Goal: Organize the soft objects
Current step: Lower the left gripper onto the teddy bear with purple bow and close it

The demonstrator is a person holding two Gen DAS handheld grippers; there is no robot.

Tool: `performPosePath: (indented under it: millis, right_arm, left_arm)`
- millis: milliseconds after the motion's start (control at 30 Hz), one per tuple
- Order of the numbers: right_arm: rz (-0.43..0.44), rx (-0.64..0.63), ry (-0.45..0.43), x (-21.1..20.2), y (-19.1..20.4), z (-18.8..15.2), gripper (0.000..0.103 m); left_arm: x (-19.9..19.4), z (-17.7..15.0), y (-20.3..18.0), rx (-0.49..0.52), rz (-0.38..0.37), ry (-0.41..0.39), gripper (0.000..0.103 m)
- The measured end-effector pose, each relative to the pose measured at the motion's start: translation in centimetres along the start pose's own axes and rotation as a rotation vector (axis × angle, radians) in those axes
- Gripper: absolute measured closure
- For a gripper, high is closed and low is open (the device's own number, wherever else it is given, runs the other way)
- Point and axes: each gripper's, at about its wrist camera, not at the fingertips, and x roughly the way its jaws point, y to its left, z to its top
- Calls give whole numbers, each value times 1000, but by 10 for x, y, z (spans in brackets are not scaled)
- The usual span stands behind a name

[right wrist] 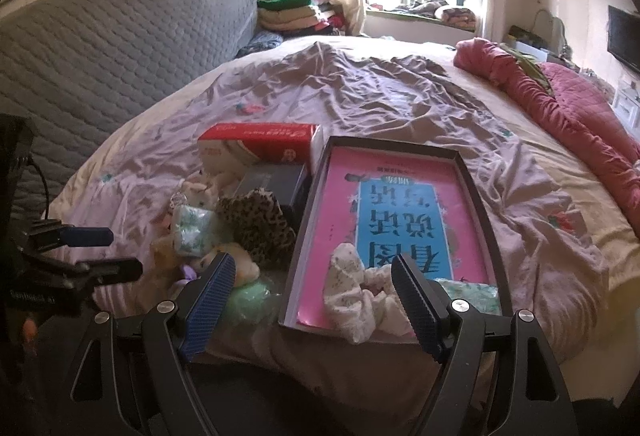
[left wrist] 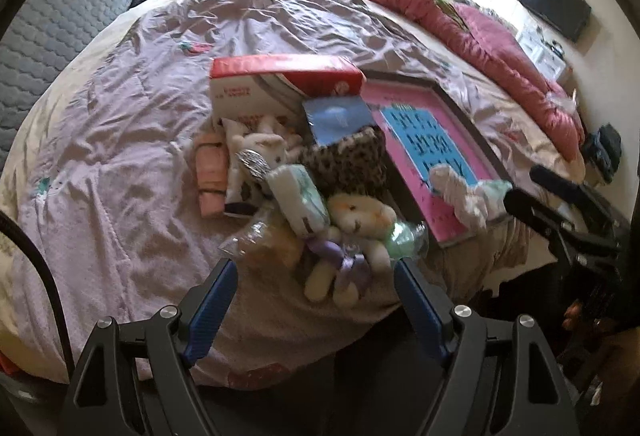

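Lying in tray [right wrist: 476, 196]: 1 book [right wrist: 400, 204]; 1 white cloth [right wrist: 352, 300].

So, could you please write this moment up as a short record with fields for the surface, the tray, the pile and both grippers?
surface: bed with a wrinkled lilac sheet
tray: shallow dark tray lined pink and blue, holding a white cloth
pile: left of the tray; cream plush toy, leopard-print pouch, tissue pack
behind pile: red and white box
left gripper: open, empty
right gripper: open, empty
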Motion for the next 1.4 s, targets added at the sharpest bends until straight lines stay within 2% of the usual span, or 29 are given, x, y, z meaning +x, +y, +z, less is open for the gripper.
performPosePath:
  millis: [367,500,700,967,1067,1233,1400]
  right_arm:
    - [5,-28,31,12,3,-8,21]
    - [5,-44,42,16,5,-11,21]
    - [1,-97,61,25,12,-17,21]
    - [8,-208,102,42,28,-27,21]
    - [24,-240,117,48,33,-30,21]
    - [56,-288,149,60,41,-33,21]
    - [86,-354,171,69,50,-34,21]
  left_arm:
    - [30,-11,-19,73,-22,62,27]
    - [42,-15,-23,97,-24,74,31]
    - [56,-15,-23,136,-23,84,48]
    - [75,-10,-18,155,-56,117,49]
    - [83,-8,-15,145,-76,131,49]
    - [94,-5,-7,112,-101,154,61]
    - [95,-3,2,71,-148,147,67]
